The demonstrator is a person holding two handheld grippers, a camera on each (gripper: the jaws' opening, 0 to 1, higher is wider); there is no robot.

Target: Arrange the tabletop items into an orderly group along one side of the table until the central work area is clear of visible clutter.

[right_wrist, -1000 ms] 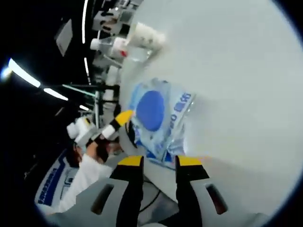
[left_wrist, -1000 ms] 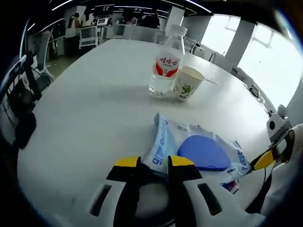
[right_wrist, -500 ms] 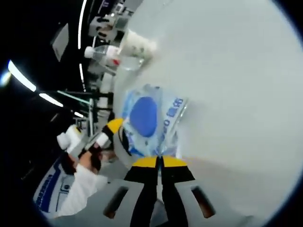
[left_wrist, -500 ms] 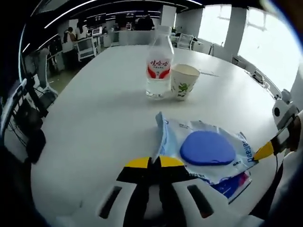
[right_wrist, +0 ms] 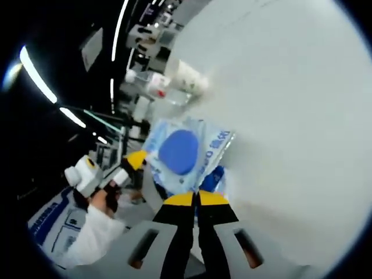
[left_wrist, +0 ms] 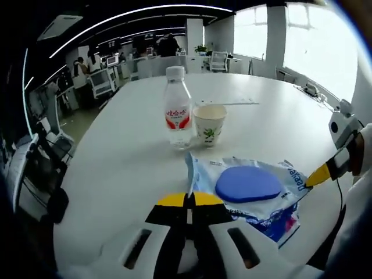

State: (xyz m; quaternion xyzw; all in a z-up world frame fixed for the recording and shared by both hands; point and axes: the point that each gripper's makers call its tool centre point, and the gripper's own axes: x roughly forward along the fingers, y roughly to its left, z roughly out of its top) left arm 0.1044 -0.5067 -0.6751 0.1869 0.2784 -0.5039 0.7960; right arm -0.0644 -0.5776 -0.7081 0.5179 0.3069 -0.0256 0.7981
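blue-lidded white plastic wipes pack [left_wrist: 250, 189] lifted off white counter [left_wrist: 116, 163], left claw [left_wrist: 187, 199] & right claw [right_wrist: 196, 199] each clenched on pack edge. clear water bottle [left_wrist: 176, 108], paper cup [left_wrist: 209, 123] touching behind.

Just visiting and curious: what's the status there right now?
Left gripper and right gripper both shut on the pale blue wipes pack with round blue lid. Clear water bottle and paper cup stand together beyond, apart.

Bottle [left_wrist: 177, 107]: red label, white characters, unreadable. Pack [left_wrist: 250, 189]: blue lettering, too skewed to read.
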